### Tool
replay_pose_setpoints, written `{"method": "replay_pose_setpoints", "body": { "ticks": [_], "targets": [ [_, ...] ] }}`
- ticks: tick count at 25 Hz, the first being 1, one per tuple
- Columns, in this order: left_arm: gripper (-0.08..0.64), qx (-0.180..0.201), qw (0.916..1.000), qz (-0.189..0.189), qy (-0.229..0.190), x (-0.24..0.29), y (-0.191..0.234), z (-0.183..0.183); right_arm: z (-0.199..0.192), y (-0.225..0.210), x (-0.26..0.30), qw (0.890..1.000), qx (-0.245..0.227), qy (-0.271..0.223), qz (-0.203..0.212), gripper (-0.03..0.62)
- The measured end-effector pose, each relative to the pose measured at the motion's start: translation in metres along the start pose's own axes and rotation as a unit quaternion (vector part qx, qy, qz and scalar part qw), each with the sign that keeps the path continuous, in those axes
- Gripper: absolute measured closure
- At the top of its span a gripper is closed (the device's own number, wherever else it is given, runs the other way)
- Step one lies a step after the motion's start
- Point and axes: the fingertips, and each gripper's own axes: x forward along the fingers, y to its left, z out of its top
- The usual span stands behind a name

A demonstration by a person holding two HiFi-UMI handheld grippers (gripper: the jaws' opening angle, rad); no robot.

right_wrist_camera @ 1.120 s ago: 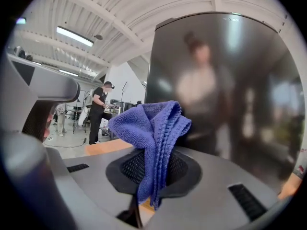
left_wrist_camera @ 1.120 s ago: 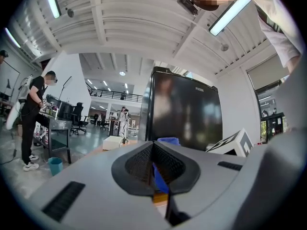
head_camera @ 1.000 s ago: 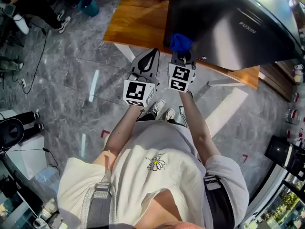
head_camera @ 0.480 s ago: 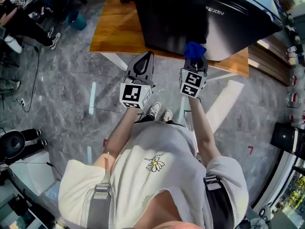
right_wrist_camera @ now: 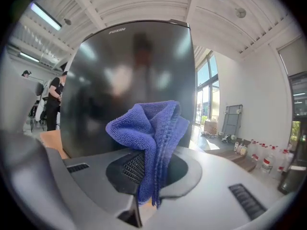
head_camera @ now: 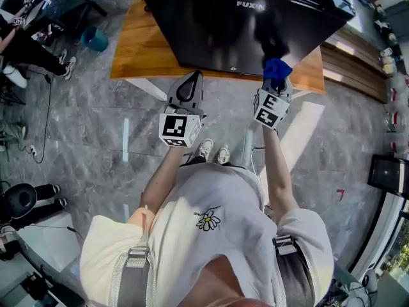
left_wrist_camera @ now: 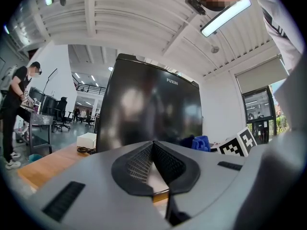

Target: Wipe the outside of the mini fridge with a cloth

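Note:
A glossy black mini fridge [head_camera: 236, 24] [left_wrist_camera: 153, 109] [right_wrist_camera: 129, 85] stands on a wooden table [head_camera: 144, 50]. My right gripper [head_camera: 276, 85] [right_wrist_camera: 151, 176] is shut on a bunched blue cloth [head_camera: 277, 68] [right_wrist_camera: 151, 128], held just in front of the fridge's right lower front; whether the cloth touches the door I cannot tell. My left gripper [head_camera: 190, 88] [left_wrist_camera: 154, 169] is shut with nothing in it, a little short of the fridge's front. In the left gripper view the blue cloth [left_wrist_camera: 199, 142] shows at the right beside the right gripper's marker cube.
A small white box [left_wrist_camera: 86, 140] and a black cable lie on the table left of the fridge. A person [left_wrist_camera: 17, 114] stands at a desk at the far left. Grey marble floor [head_camera: 83, 139] lies beneath me. Bottles [right_wrist_camera: 261, 164] stand along a bench at the right.
The right gripper with the cloth has moved rightwards along the fridge's lower front. My head view has shifted, so the fridge now fills the top centre. The left gripper has stayed shut.

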Motion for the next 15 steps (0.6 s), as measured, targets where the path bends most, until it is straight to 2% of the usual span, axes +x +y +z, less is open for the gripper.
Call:
{"method": "replay_pose_setpoints", "body": {
  "ticks": [3, 7, 11, 15],
  "targets": [
    [0.555, 0.004, 1.0000, -0.004, 0.003, 0.005, -0.009, -0.002, -0.007, -0.032, 0.003, 0.999, 0.013, 0.009, -0.031, 0.520],
    [0.555, 0.007, 1.0000, -0.002, 0.006, 0.009, -0.015, -0.002, -0.011, -0.059, 0.006, 0.999, 0.009, 0.011, -0.050, 0.520],
    [0.555, 0.009, 0.9999, 0.002, 0.009, 0.010, -0.016, -0.004, -0.013, -0.067, 0.008, 0.999, 0.002, 0.009, -0.052, 0.520],
    [0.555, 0.012, 0.9998, 0.005, 0.013, 0.008, -0.016, -0.005, -0.015, -0.077, 0.009, 0.998, 0.016, 0.011, -0.062, 0.520]
  ]
}}
